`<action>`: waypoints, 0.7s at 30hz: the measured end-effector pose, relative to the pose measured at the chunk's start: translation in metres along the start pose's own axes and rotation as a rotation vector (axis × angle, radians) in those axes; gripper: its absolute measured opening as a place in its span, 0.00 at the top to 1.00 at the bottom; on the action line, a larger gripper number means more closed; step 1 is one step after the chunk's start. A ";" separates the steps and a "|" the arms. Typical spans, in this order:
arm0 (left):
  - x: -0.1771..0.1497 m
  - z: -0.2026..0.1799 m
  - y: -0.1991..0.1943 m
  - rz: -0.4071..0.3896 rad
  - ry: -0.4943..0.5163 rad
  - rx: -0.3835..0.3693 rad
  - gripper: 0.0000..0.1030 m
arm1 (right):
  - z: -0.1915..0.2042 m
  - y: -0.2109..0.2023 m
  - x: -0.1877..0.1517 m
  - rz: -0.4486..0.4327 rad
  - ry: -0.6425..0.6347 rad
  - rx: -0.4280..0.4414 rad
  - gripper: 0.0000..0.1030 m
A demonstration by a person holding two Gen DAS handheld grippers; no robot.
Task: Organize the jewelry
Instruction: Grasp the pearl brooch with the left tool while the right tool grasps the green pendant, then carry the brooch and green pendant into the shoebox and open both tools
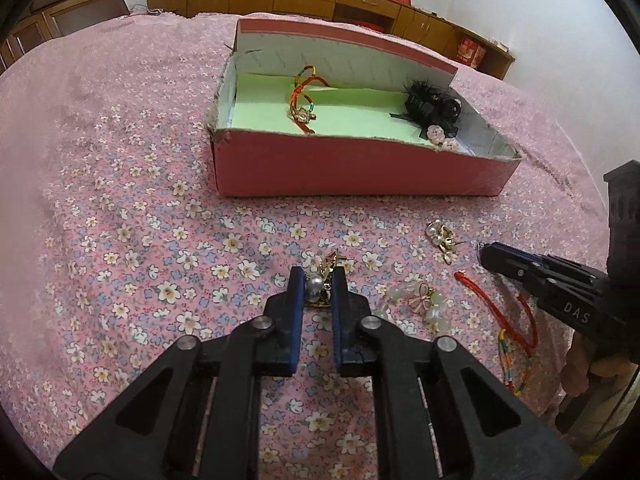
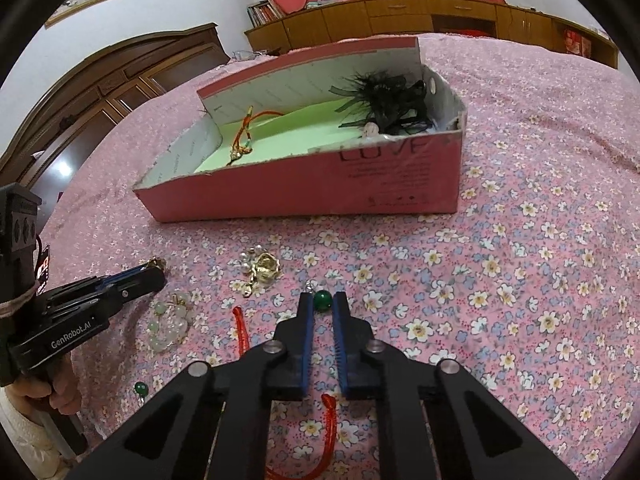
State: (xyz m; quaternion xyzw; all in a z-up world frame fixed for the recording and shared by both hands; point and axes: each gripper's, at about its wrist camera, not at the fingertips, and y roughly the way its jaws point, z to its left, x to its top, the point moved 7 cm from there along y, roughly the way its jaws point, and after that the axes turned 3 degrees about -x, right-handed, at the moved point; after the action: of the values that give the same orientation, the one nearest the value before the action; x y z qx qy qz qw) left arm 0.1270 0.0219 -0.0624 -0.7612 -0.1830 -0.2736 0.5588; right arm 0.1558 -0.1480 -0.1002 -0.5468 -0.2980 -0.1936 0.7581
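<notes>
Near side of the pink box [image 1: 352, 172]: left gripper [image 1: 318, 280] pinches a pearl-and-gold earring [image 1: 320, 284]; right gripper [image 2: 322, 300] narrowly brackets a green bead earring [image 2: 322, 300].

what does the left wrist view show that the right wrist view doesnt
Only the left wrist view shows the pearl earring between the left gripper's jaws, and the multicolour end of the red cord. Only the right wrist view shows the green bead earring between the right gripper's jaws, a second green bead, and the lettering on the pink box. Both show the box, the black feather piece, the pale bead bracelet and the pearl-and-gold piece.
</notes>
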 end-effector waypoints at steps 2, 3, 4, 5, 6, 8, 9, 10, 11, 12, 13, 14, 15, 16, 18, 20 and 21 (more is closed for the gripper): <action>0.001 -0.001 -0.004 -0.008 0.001 -0.001 0.96 | 0.001 -0.005 0.000 -0.013 -0.007 0.008 0.89; 0.002 -0.001 -0.006 -0.013 0.001 -0.002 0.96 | 0.002 -0.007 0.000 -0.019 -0.012 0.010 0.89; 0.003 -0.002 -0.009 -0.020 0.003 -0.002 0.96 | 0.003 -0.009 0.000 -0.024 -0.017 0.011 0.89; 0.004 -0.003 -0.010 -0.023 0.004 -0.003 0.96 | 0.003 -0.011 -0.001 -0.029 -0.019 0.013 0.89; 0.005 -0.004 -0.012 -0.027 0.005 -0.003 0.96 | 0.003 -0.014 -0.001 -0.036 -0.020 0.017 0.89; 0.007 -0.005 -0.016 -0.035 0.006 -0.002 0.96 | 0.004 -0.017 0.000 -0.044 -0.022 0.024 0.89; 0.008 -0.005 -0.018 -0.040 0.005 -0.003 0.96 | 0.005 -0.019 0.001 -0.048 -0.023 0.026 0.89; 0.009 -0.005 -0.021 -0.044 0.004 -0.004 0.96 | 0.005 -0.022 0.001 -0.052 -0.024 0.026 0.89; 0.010 -0.005 -0.023 -0.050 0.005 -0.006 0.96 | 0.006 -0.024 0.001 -0.058 -0.024 0.027 0.89; 0.012 -0.006 -0.027 -0.058 0.009 -0.006 0.96 | 0.007 -0.026 0.002 -0.064 -0.025 0.028 0.89; 0.013 -0.007 -0.028 -0.063 0.012 -0.005 0.96 | 0.007 -0.029 0.002 -0.073 -0.026 0.031 0.89; 0.015 -0.010 -0.029 -0.070 0.014 -0.004 0.96 | 0.009 -0.031 0.003 -0.081 -0.027 0.034 0.89; 0.017 -0.011 -0.030 -0.077 0.015 -0.004 0.96 | 0.009 -0.035 0.005 -0.094 -0.031 0.035 0.89; 0.018 -0.012 -0.033 -0.085 0.014 -0.005 0.96 | 0.010 -0.038 0.006 -0.106 -0.035 0.035 0.89; 0.022 -0.014 -0.037 -0.100 0.013 -0.006 0.96 | 0.012 -0.042 0.009 -0.122 -0.042 0.035 0.89; 0.024 -0.015 -0.041 -0.117 0.017 -0.002 0.96 | 0.014 -0.048 0.011 -0.143 -0.047 0.036 0.89; 0.026 -0.016 -0.043 -0.125 0.019 0.001 0.96 | 0.015 -0.050 0.012 -0.153 -0.050 0.037 0.89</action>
State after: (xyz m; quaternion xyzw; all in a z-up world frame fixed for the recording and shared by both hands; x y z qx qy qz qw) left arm 0.1187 0.0191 -0.0109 -0.7455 -0.2248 -0.3150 0.5426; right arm 0.1304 -0.1500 -0.0528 -0.5130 -0.3612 -0.2319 0.7434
